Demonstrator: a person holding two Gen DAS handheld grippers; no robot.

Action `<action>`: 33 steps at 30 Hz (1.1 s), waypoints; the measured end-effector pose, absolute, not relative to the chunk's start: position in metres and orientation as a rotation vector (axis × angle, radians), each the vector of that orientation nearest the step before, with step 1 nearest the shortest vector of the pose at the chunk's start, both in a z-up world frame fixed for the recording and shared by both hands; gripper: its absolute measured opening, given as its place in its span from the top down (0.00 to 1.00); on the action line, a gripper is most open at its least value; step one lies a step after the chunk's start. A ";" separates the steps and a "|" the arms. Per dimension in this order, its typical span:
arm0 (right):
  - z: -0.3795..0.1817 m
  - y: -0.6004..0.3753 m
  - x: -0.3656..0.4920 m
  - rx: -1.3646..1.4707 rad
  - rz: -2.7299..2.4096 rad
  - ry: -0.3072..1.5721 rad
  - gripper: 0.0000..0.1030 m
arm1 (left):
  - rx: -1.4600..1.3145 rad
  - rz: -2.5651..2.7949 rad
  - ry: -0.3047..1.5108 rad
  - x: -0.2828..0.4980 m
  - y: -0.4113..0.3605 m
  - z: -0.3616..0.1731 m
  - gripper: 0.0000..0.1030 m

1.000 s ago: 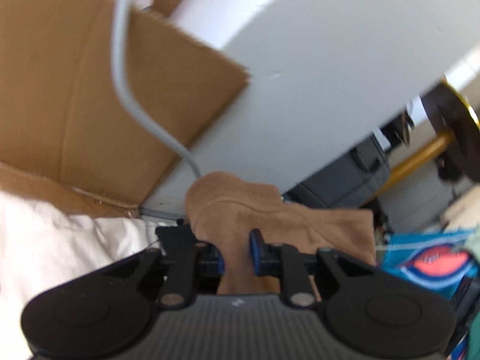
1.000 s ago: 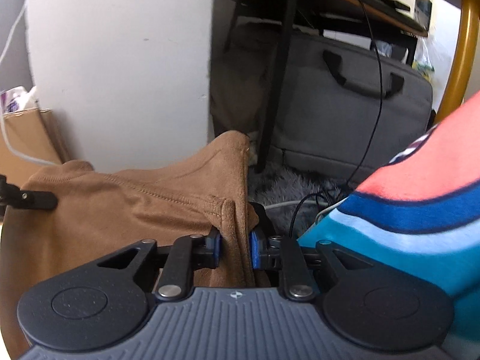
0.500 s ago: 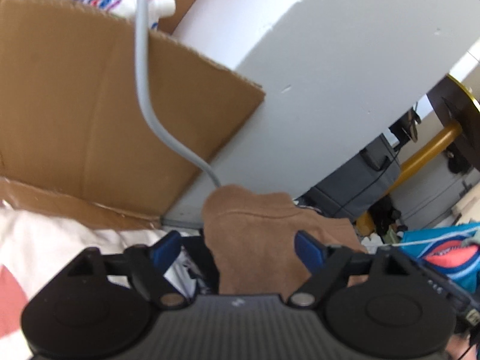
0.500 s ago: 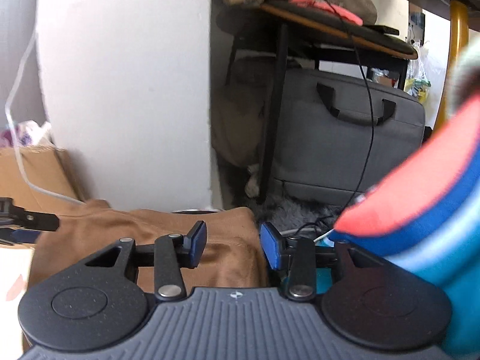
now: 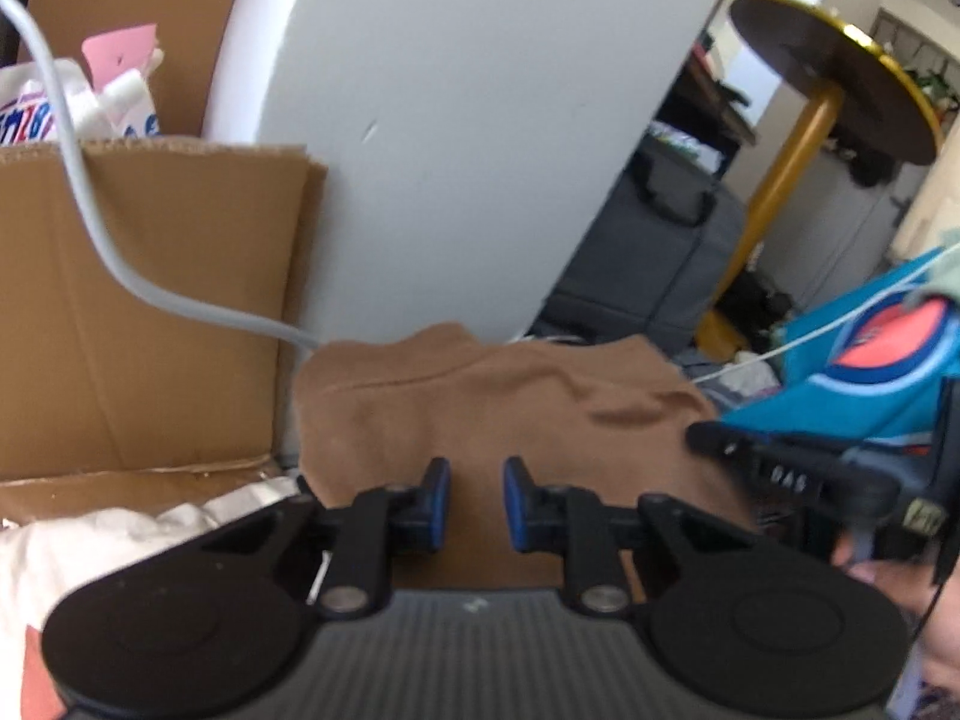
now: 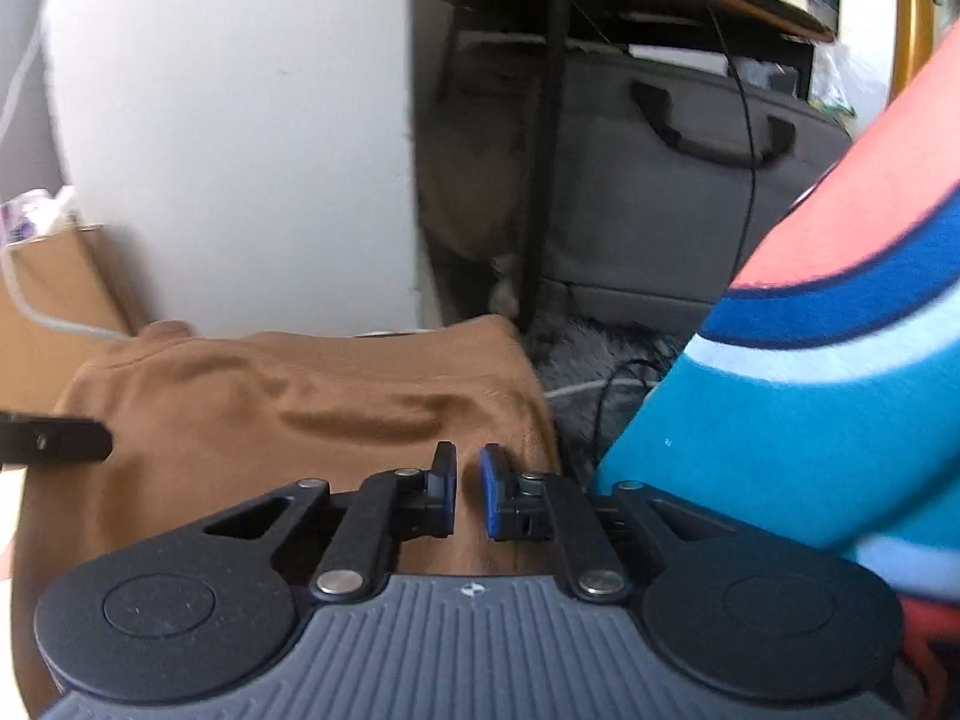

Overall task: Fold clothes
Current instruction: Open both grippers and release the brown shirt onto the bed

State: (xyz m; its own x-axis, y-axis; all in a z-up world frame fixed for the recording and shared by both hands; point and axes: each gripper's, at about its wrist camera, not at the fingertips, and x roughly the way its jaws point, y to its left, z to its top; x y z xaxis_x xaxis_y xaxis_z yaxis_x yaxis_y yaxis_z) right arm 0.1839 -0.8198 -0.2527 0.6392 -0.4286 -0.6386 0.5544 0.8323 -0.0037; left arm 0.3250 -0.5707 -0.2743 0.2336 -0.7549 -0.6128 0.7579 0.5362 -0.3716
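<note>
Far left: a cardboard box (image 5: 150, 312) with a grey cable (image 5: 108, 252) trailing across its front. Beside it, a white wall corner (image 5: 456, 138).

My left gripper (image 5: 476, 501) sits over the brown garment (image 5: 510, 396), which lies spread in front of me between the box and a blue-and-red blanket (image 5: 888, 372). The jaws are closing, now at a narrow gap. Brown cloth shows in the gap, but I cannot tell whether the pads (image 5: 437, 501) press on it.

My right gripper (image 6: 468, 489) is at the garment's right edge. Jaws also closing, gap narrower. Cloth shows behind it; grip not confirmed.

Right of that: the blanket, close up. Behind it, a grey bag (image 6: 690, 192) under a table.
</note>
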 end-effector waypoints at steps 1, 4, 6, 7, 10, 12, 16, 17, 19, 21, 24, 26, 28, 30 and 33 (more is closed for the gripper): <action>-0.255 -0.822 0.187 0.191 -0.573 0.683 0.86 | 0.000 -1.025 0.842 0.327 -0.572 -0.278 0.81; -0.260 -0.826 0.198 0.142 -0.593 0.715 0.88 | 0.015 -0.992 0.833 0.332 -0.573 -0.288 0.81; -0.262 -0.832 0.206 0.133 -0.615 0.735 0.88 | 0.024 -0.961 0.838 0.338 -0.578 -0.287 0.81; -0.260 -0.833 0.206 0.141 -0.618 0.723 0.88 | 0.026 -0.946 0.839 0.341 -0.580 -0.286 0.81; -0.250 -0.825 0.198 0.145 -0.598 0.659 0.86 | 0.003 -0.918 0.803 0.343 -0.583 -0.271 0.74; -0.245 -0.818 0.188 0.138 -0.559 0.630 0.86 | -0.004 -0.924 0.785 0.344 -0.580 -0.260 0.72; -0.236 -0.801 0.154 0.124 -0.482 0.600 0.85 | -0.024 -0.970 0.796 0.335 -0.580 -0.249 0.72; -0.235 -0.798 0.142 0.130 -0.475 0.591 0.85 | -0.019 -0.982 0.794 0.329 -0.578 -0.247 0.72; -0.236 -0.792 0.124 0.143 -0.465 0.589 0.85 | -0.006 -1.011 0.793 0.314 -0.574 -0.246 0.72; -0.238 -0.789 0.109 0.152 -0.458 0.590 0.85 | -0.002 -1.036 0.793 0.298 -0.570 -0.247 0.72; -0.248 -0.783 0.092 0.162 -0.453 0.610 0.85 | -0.001 -1.070 0.808 0.271 -0.568 -0.253 0.72; -0.256 -0.778 0.084 0.158 -0.450 0.628 0.85 | 0.003 -1.095 0.822 0.256 -0.569 -0.257 0.72; -0.263 -0.774 0.078 0.138 -0.450 0.651 0.85 | 0.033 -1.131 0.836 0.239 -0.574 -0.261 0.73; -0.271 -0.774 0.073 0.121 -0.458 0.670 0.85 | 0.121 -1.149 0.831 0.224 -0.582 -0.265 0.77; -0.284 -0.776 0.068 0.094 -0.483 0.709 0.86 | 0.156 -1.161 0.873 0.217 -0.591 -0.275 0.77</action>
State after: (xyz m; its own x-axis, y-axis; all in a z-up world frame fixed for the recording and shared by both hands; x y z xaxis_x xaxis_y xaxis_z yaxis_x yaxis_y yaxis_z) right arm 0.0678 -0.7764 -0.2844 0.6541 -0.3944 -0.6454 0.4569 0.8861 -0.0784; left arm 0.2174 -0.5913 -0.2752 0.1203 -0.7332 -0.6693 0.8466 0.4279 -0.3166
